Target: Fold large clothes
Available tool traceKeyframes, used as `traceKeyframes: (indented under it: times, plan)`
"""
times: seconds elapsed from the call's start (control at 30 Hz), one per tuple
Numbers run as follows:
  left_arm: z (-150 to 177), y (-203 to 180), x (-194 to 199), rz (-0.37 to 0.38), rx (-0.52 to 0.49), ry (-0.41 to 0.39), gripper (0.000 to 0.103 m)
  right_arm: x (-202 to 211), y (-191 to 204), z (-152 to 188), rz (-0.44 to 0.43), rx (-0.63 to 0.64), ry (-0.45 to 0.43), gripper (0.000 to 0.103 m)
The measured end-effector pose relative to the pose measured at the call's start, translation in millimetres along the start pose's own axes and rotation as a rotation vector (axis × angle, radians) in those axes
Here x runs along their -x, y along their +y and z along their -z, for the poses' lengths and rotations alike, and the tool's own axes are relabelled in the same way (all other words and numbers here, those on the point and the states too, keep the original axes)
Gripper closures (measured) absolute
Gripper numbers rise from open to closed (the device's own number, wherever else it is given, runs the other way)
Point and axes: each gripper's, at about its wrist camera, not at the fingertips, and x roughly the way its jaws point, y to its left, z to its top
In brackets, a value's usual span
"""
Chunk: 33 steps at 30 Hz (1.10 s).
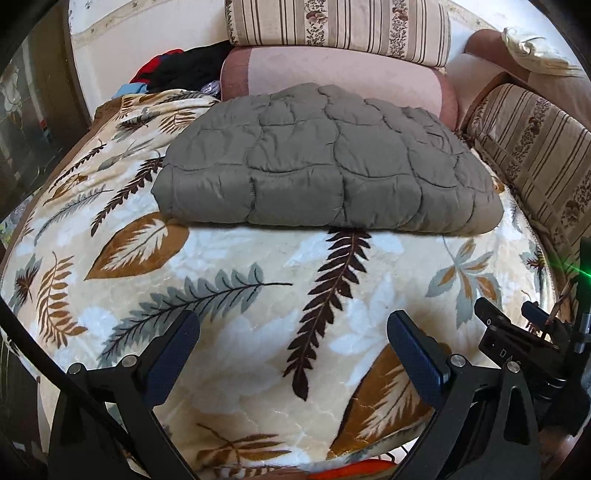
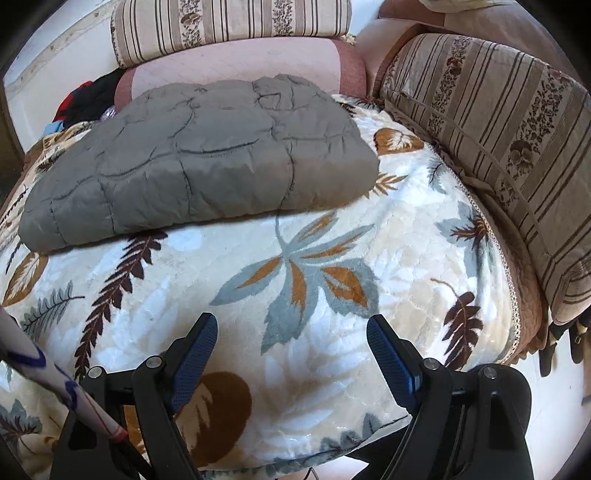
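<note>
A grey quilted jacket lies folded into a thick rectangle on a leaf-patterned blanket, toward the back of the bed. It also shows in the right wrist view, up and left of centre. My left gripper is open and empty, held over the blanket well in front of the jacket. My right gripper is open and empty, also over the blanket, in front of the jacket's right end. The right gripper's body shows at the left wrist view's right edge.
Striped cushions stand at the back and along the right side. A pink bolster lies behind the jacket. A pile of dark and red clothes sits at the back left. The bed's front edge is just below both grippers.
</note>
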Motion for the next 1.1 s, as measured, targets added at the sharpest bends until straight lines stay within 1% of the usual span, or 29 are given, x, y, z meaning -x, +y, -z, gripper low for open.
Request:
traceKeyframes:
  times: [0.17, 0.33, 0.4, 0.5, 0.57, 0.63, 0.7, 0.8, 0.83, 0.97, 1.1]
  plan:
    - [2.5, 3.6, -8.6, 0.008, 0.013, 0.013, 0.002, -5.6, 10.3, -6.1, -0.006, 0.037, 0.016, 0.016]
    - [5.7, 9.9, -10.4, -0.012, 0.022, -0.044, 0.002, -4.3, 21.4, -15.5, -0.01, 0.043, -0.033, 0.014]
    - [7.8, 9.2, -7.5, -0.045, 0.002, -0.087, 0.002, -7.1, 25.0, -13.9, -0.014, 0.042, -0.043, 0.013]
    - [8.3, 6.9, -4.5, -0.063, -0.021, -0.113, 0.002, -16.0, 29.8, -6.7, -0.019, 0.049, -0.013, 0.013]
    - [8.5, 5.1, -3.6, -0.061, -0.03, -0.123, 0.002, -19.5, 31.6, -3.5, -0.016, 0.064, 0.002, 0.013]
    - [8.4, 3.4, -5.5, -0.061, -0.035, -0.115, 0.002, -18.8, 30.1, -1.3, -0.006, 0.057, -0.002, 0.013]
    - [9.0, 2.2, -6.7, -0.062, -0.036, -0.092, 0.002, -15.2, 27.3, -0.7, -0.014, 0.048, -0.009, 0.013]
    - [13.9, 3.2, -7.4, -0.066, -0.03, -0.082, 0.002, -11.5, 24.3, 2.7, -0.005, 0.049, -0.043, 0.012]
    - [15.6, 3.4, -9.2, -0.064, -0.027, -0.075, 0.002, -12.8, 24.5, 3.8, -0.006, 0.053, -0.044, 0.012]
    - [18.2, 2.8, -20.8, -0.049, -0.026, -0.017, 0.002, -22.8, 28.1, 7.2, -0.019, 0.07, -0.003, 0.012]
    - [18.3, 0.5, -22.4, -0.038, -0.035, -0.014, 0.002, -19.9, 31.0, 7.6, -0.009, 0.081, -0.027, 0.012]
